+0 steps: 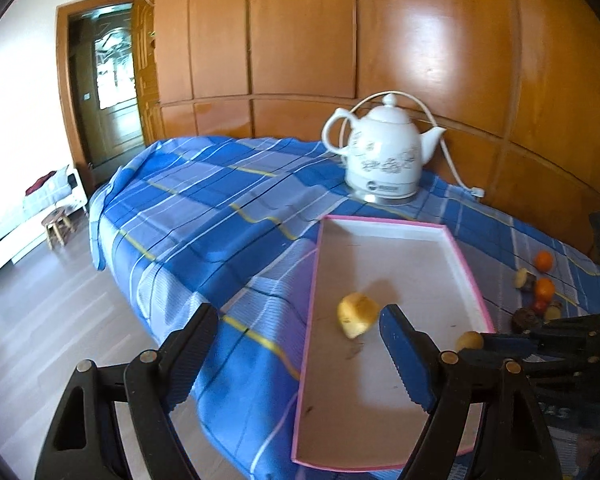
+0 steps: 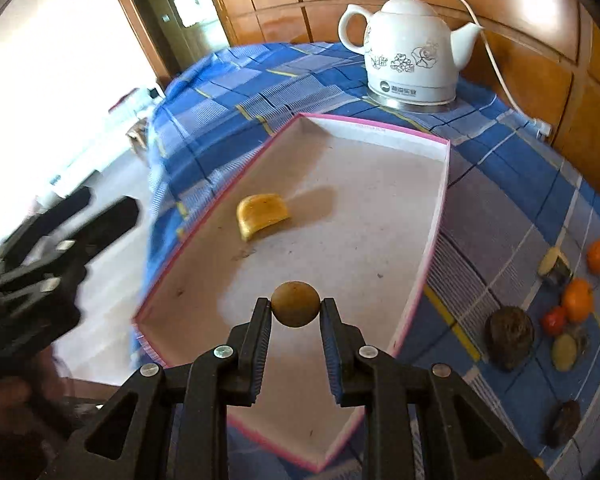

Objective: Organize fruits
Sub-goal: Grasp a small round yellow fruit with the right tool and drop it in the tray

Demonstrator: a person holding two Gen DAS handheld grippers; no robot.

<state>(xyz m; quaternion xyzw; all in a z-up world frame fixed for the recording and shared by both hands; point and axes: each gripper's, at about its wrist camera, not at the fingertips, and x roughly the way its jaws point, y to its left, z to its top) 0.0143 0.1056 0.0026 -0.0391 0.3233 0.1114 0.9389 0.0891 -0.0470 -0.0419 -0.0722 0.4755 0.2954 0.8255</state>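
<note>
Overhead, right tongs (image 2: 296,312) clamped on brown fruit (image 2: 295,305), left tongs (image 1: 298,330) apart, kettle (image 2: 410,46) behind tray (image 2: 436,240).

A home: a wooden wardrobe wall (image 1: 380,32), a checked-cloth counter (image 1: 220,208) with a ceramic kettle (image 1: 382,152), a glazed door (image 1: 108,92).

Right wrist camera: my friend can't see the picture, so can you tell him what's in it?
The right gripper pinches a small round brown fruit above a pink-edged tray that holds a yellow fruit piece. The tray sits on a blue checked cloth with a white kettle behind and more fruit to its right.
</note>
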